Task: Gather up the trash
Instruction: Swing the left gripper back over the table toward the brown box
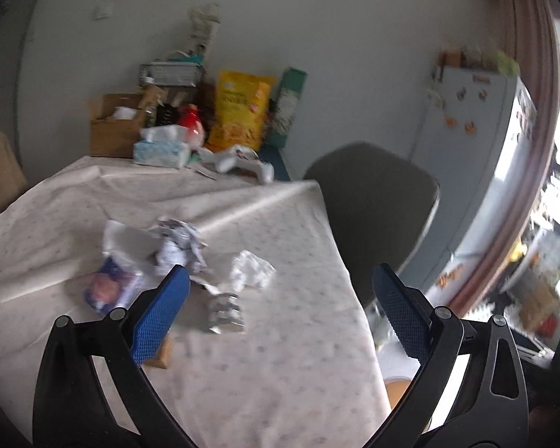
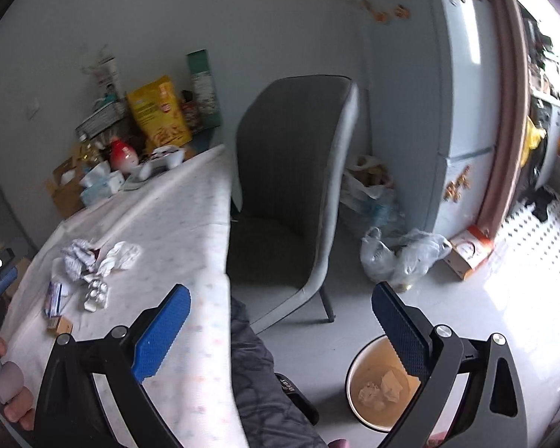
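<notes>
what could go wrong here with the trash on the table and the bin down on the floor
1. The open left hand-held gripper faces a tight cluster: crumpled white paper, a white tissue wad and a silver foil blister pack. One grasp may drag neighbours along.
2. The round cream waste bin sits on the floor off the table edge, so carried pieces may miss it.

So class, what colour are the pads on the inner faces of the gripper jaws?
Blue, with a fine textured grid, on black arms. The right wrist view shows the pads most sharply.
</notes>
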The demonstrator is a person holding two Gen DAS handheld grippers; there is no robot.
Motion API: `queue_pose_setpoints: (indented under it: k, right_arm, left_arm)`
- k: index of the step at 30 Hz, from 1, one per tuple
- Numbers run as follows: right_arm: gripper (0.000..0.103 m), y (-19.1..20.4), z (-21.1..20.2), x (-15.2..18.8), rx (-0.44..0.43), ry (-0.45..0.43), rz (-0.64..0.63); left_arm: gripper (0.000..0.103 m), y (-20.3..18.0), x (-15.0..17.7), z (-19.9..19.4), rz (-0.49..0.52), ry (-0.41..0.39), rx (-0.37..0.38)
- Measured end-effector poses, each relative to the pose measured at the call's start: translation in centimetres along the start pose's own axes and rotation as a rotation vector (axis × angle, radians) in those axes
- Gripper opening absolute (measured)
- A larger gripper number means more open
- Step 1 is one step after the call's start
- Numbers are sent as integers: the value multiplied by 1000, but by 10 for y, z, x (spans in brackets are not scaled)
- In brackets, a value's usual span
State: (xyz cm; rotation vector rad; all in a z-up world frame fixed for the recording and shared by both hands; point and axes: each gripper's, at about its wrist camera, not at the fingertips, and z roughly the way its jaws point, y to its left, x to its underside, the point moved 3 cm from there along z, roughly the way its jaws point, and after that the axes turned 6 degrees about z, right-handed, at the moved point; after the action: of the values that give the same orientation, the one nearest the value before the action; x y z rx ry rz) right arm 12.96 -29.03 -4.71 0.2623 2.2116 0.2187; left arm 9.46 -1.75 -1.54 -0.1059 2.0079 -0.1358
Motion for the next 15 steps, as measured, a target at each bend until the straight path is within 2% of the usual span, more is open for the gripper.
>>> queue_pose_setpoints:
  k: [11, 15]
  right_arm:
    - [96, 69, 4, 15, -98, -15, -137]
    - [96, 88, 10, 22, -174, -11, -173]
  left_arm:
    - [97, 58, 12, -10, -47, 12, -49]
    - [97, 76, 19, -15, -78, -13, -72]
